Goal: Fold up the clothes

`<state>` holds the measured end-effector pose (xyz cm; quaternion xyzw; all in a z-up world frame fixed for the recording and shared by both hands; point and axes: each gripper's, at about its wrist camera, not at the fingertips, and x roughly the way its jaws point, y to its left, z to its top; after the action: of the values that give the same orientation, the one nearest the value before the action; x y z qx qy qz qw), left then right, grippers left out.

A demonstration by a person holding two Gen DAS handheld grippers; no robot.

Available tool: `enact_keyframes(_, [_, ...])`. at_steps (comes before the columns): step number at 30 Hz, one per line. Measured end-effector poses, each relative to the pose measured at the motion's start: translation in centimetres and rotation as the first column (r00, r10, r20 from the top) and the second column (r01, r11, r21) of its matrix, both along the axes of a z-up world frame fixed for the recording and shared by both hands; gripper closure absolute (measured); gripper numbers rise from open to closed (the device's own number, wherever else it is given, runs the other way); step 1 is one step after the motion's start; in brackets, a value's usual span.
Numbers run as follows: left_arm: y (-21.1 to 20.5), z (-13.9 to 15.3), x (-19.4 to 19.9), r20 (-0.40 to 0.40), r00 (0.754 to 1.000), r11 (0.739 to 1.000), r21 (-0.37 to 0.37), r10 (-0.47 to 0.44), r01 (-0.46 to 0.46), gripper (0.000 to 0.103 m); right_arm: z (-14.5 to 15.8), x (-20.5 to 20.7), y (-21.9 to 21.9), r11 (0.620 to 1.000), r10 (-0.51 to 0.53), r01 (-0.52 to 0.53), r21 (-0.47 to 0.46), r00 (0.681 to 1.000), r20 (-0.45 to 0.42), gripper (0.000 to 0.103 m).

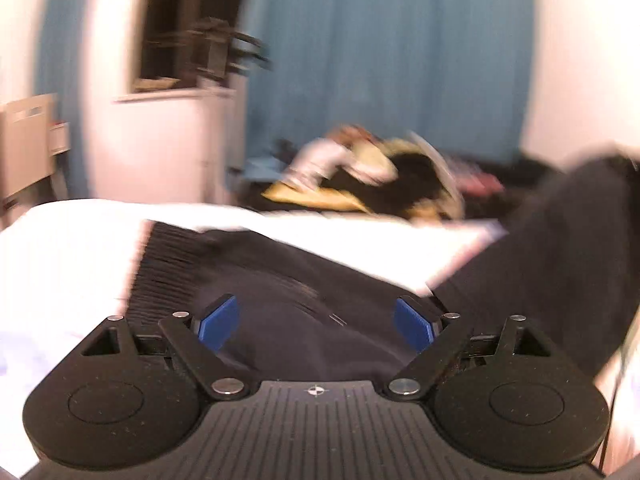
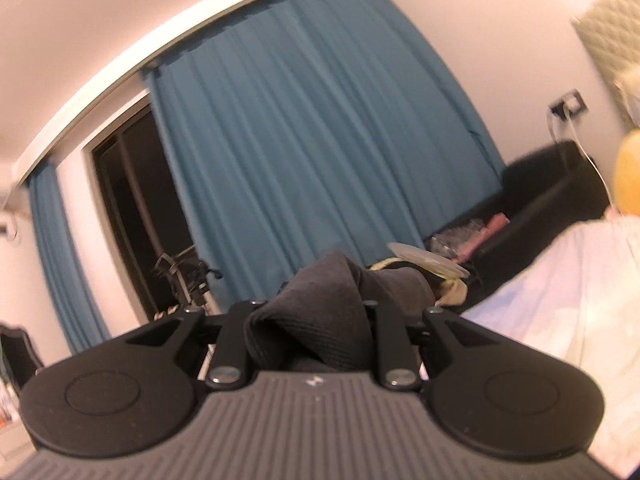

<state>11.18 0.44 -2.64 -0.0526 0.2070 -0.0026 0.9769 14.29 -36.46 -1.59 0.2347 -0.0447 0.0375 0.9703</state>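
A black knit garment [image 1: 256,280] with a ribbed hem lies across the white bed [image 1: 72,248] in the left wrist view. Its right part rises off the bed toward the upper right [image 1: 560,248]. My left gripper [image 1: 316,322] is open, its blue pads [image 1: 219,322] spread just above the cloth, holding nothing. In the right wrist view my right gripper [image 2: 310,320] is shut on a bunched fold of the same dark garment [image 2: 316,300], lifted above the bed [image 2: 560,280]. Its fingertips are hidden by the cloth.
A heap of mixed clothes [image 1: 372,176] lies beyond the bed's far edge. A blue curtain [image 2: 312,128] and dark window [image 2: 128,200] are behind. A white cabinet [image 1: 168,144] stands left. A black sofa [image 2: 548,196] and yellow pillow [image 2: 628,172] are at the right.
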Motion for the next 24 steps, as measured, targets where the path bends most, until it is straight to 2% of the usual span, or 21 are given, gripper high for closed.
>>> enact_keyframes(5, [4.7, 1.9, -0.8, 0.056, 0.994, 0.989, -0.123, 0.092, -0.084, 0.015, 1.1, -0.4, 4.0, 0.989, 0.004, -0.002, -0.147, 1.000, 0.009, 0.081])
enact_keyframes(9, [7.9, 1.6, -0.9, 0.079, 0.988, 0.982, -0.141, 0.136, -0.124, 0.015, 2.2, 0.4, 7.3, 0.979, -0.008, 0.005, -0.202, 1.000, -0.010, 0.081])
enact_keyframes(10, [9.1, 1.4, -0.7, 0.074, 0.986, 0.977, -0.166, 0.149, -0.135, 0.015, 2.5, 0.7, 8.2, 0.977, -0.001, -0.001, -0.214, 1.000, -0.013, 0.082])
enact_keyframes(13, [12.5, 1.0, -0.8, 0.061, 0.982, 0.945, -0.287, 0.179, -0.155, 0.015, 3.0, 1.4, 12.4, 0.962, 0.027, -0.032, -0.270, 0.999, -0.022, 0.084])
enact_keyframes(15, [14.6, 0.9, -0.7, 0.064, 0.975, 0.922, -0.343, 0.214, -0.180, 0.015, 3.0, 2.0, 15.9, 0.951, 0.050, -0.056, -0.304, 0.998, -0.028, 0.085])
enact_keyframes(18, [17.0, 0.6, -1.1, 0.059, 0.965, 0.881, -0.427, 0.255, -0.206, 0.015, 2.0, 3.3, 22.5, 0.930, 0.133, -0.140, -0.338, 0.990, -0.046, 0.085])
enact_keyframes(22, [19.2, -0.1, -1.7, 0.040, 0.956, 0.835, -0.498, 0.291, -0.233, 0.015, -1.3, 4.5, 32.3, 0.870, 0.268, -0.299, -0.392, 0.954, -0.133, 0.086])
enact_keyframes(24, [20.4, -0.5, -2.3, 0.032, 0.953, 0.807, -0.540, 0.301, -0.237, 0.015, -4.1, 4.7, 37.0, 0.814, 0.323, -0.381, -0.438, 0.924, -0.204, 0.087])
